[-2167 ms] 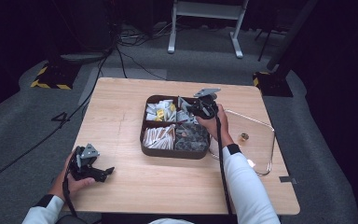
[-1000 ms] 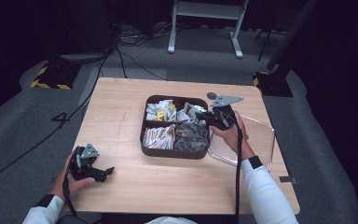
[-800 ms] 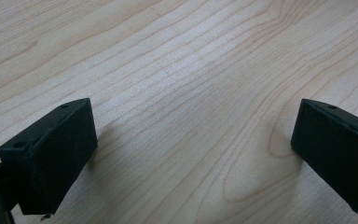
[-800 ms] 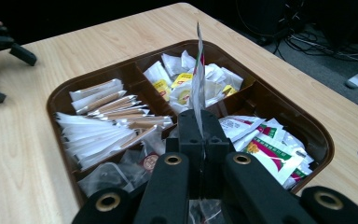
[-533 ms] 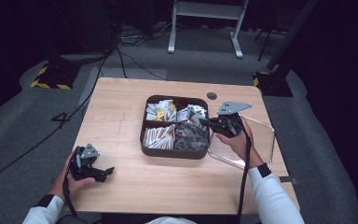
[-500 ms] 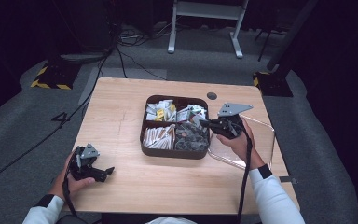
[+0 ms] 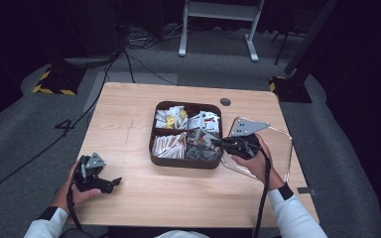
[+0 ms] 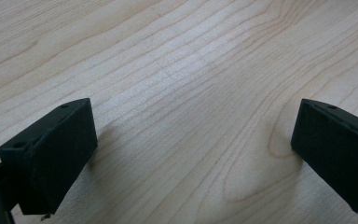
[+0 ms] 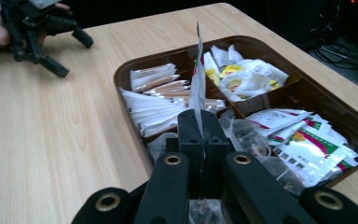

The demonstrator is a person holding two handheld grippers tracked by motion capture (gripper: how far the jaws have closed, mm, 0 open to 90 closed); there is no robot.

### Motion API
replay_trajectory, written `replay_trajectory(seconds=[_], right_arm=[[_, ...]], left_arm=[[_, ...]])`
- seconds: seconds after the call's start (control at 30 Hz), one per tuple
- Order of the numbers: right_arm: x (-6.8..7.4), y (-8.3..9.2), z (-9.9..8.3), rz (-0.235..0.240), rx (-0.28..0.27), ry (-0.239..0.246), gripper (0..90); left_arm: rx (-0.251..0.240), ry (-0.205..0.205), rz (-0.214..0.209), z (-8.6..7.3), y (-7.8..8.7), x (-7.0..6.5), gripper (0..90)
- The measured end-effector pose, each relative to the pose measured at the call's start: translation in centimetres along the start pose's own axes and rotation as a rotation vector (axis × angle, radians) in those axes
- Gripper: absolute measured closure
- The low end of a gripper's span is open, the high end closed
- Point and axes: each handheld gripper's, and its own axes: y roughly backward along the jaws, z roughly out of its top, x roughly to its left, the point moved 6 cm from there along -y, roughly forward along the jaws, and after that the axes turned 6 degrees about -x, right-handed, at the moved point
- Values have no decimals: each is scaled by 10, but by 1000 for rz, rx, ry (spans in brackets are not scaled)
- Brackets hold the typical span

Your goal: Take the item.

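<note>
1. While your right gripper (image 9: 200, 135) has its jaws pressed together on a thin packet (image 9: 197, 84), that packet stands edge-on above the brown divided tray (image 9: 121, 74), near its right wall in the high view.
2. Your left gripper (image 7: 95, 173) rests on the wooden table (image 7: 129, 114) well apart from the tray, jaws spread wide with nothing between them.
3. The grip takes only the packet's lower edge. I judge that a quick swing could make the packet flap or slide out and drop back among the others.
4. The clear lid (image 7: 278, 163) lies just beside the tray under your right hand. A low pass could knock it, or catch the tray's rim.
5. The loose packets (image 9: 307, 140) below could snag on the jaws if you dip.
6. Those packets show red and green print, and others (image 9: 235, 77) show yellow, but no writing is legible.
</note>
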Motion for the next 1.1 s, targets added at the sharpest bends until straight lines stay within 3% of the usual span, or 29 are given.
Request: replay_trajectory(seconds=[0.53,1.1], right_arm=[[51,-9,-26,124,66,36,900],[80,-33,-58,212,147,78,900]], left_arm=[[0,5,-1,0,0,0,5],[2,4,-2,0,0,0,5]])
